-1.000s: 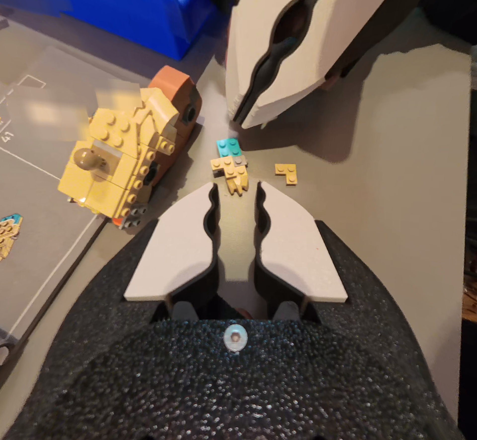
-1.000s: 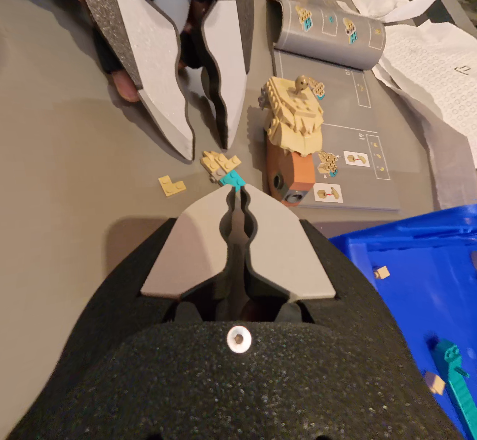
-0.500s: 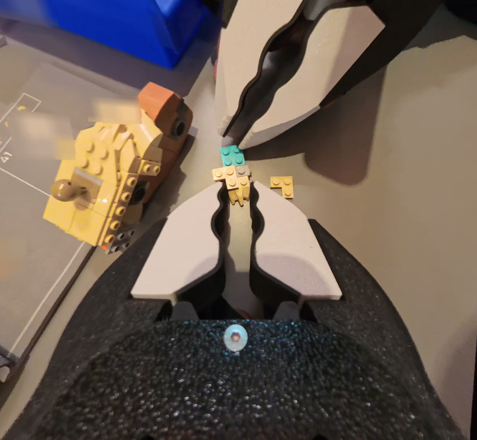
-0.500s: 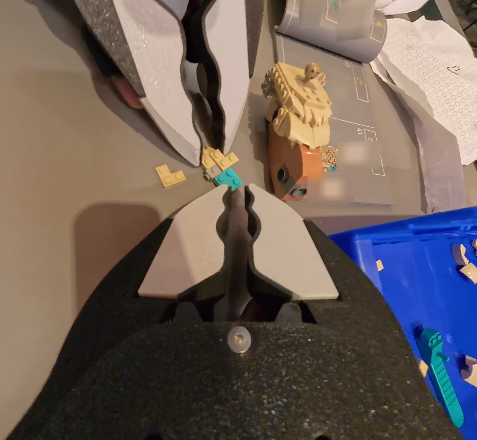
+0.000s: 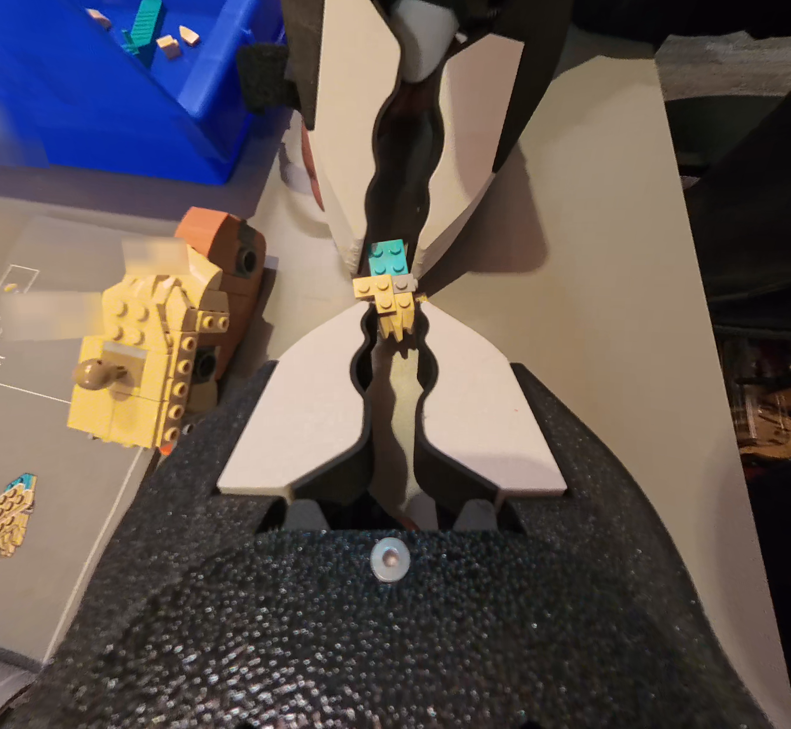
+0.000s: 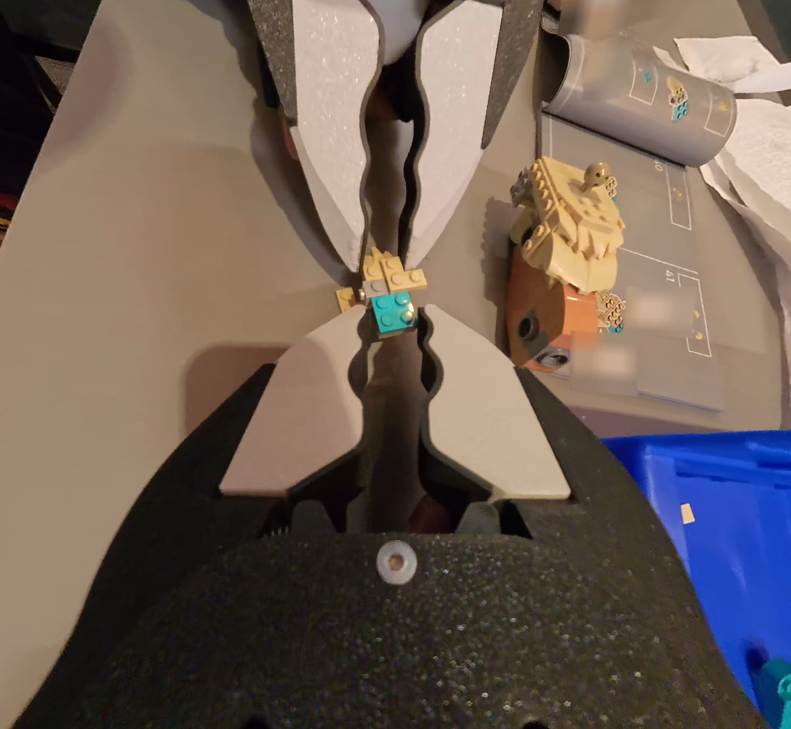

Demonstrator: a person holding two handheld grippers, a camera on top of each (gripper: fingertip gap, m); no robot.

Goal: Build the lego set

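Small tan/teal sub-assembly (image 5: 387, 289) sits on the grey table (image 5: 578, 237), bracketed tip-to-tip. Left gripper (image 5: 394, 314): narrow gap around the tan claw end, actual grip can't be told. Right gripper (image 6: 391, 317): same at the teal plate. L-shaped tan plate (image 6: 344, 298) mostly hidden behind the assembly. Main lion-like model (image 6: 565, 246) lies on the booklet (image 6: 667, 374), right; blue bin (image 6: 706, 516) cut off.
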